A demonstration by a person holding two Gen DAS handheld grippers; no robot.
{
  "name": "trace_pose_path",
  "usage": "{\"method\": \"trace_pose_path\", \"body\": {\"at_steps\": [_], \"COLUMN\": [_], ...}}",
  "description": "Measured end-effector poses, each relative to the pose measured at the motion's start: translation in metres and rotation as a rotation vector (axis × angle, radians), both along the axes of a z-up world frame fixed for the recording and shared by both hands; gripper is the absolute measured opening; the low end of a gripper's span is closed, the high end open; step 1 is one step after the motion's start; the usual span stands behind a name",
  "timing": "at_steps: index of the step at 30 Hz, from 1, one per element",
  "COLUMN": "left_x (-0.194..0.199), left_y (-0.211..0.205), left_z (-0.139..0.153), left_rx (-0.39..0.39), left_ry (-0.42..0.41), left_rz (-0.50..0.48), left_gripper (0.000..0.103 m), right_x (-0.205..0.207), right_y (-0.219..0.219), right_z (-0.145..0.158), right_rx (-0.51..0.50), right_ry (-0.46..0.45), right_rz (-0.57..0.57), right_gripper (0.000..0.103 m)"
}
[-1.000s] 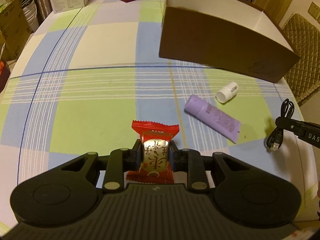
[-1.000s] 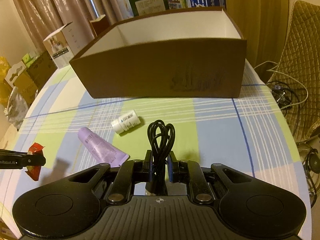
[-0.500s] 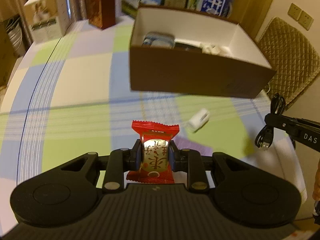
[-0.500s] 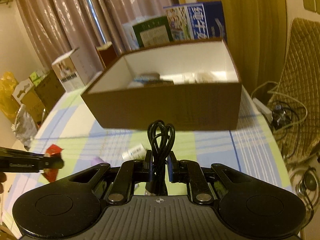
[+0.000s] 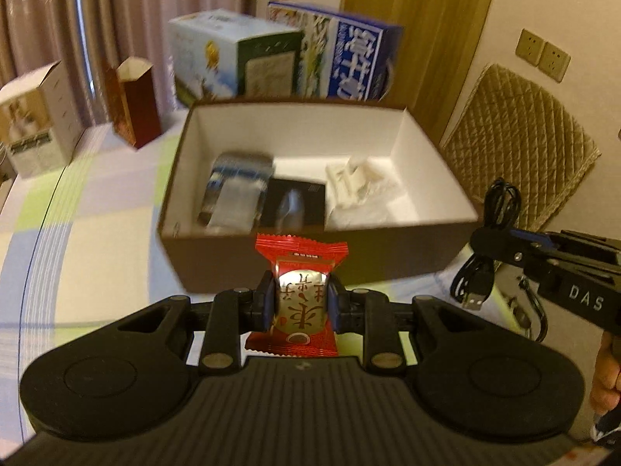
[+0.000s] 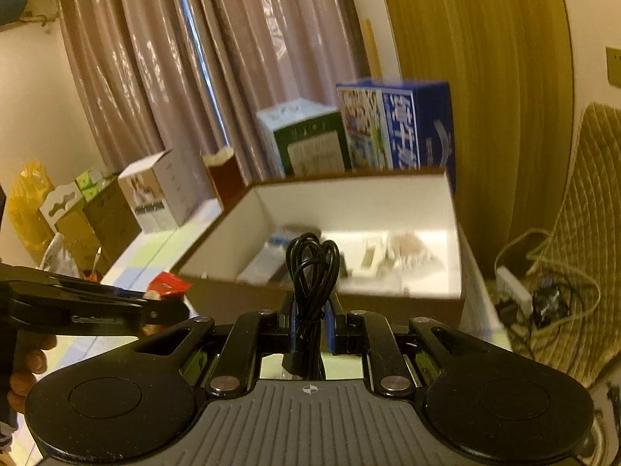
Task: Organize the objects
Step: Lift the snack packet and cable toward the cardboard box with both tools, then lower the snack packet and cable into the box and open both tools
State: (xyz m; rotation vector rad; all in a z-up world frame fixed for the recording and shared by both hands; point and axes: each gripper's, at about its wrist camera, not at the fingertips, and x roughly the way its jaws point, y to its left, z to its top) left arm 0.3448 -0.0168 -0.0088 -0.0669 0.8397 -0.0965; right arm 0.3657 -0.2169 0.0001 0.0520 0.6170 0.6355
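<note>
red crinkly foil snack sachet [image 5: 300, 295]: light, slippery; left gripper [image 5: 300, 303] pinches its middle. coiled black usb cable [image 6: 312, 272]: floppy, pinched mid-bundle by right gripper [image 6: 311, 324].

Snack packet [image 5: 300, 303] gripped (box [image 5: 217, 268] behind).

A box [image 5: 217, 264] is sitting on the table [image 5: 97, 233], holding a packet [image 5: 233, 194] at left, a card [image 5: 295, 202] in the middle and a white piece [image 5: 353, 178] at right. Cartons [image 5: 233, 54] are standing behind it.
</note>
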Motion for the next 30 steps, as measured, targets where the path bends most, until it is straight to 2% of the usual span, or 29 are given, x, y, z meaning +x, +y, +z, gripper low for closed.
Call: {"method": "trace_pose_path", "body": {"at_steps": [13,21,30], "left_x": [0.076,0.125,0.167], "left_y": [-0.031,-0.033,-0.035], "left_z": [0.011,-0.002,-0.022], "left_rx": [-0.007,-0.002,0.008], "left_ry": [-0.028,0.008,0.055], "left_rz": [-0.029,-0.005,-0.003], "left_gripper": [0.022,0.022,0.022], "right_x": [0.074,0.125,0.171], "right_y": [-0.005,0.002,0.014], "right_z": [0.016,0.002,-0.025], "right_rx": [-0.015,-0.059,-0.113], "right_ry": [-0.066,-0.057,-0.008], "right_rz": [-0.015,-0.015,-0.009], "right_gripper": [0.011,0.011,0.011]}}
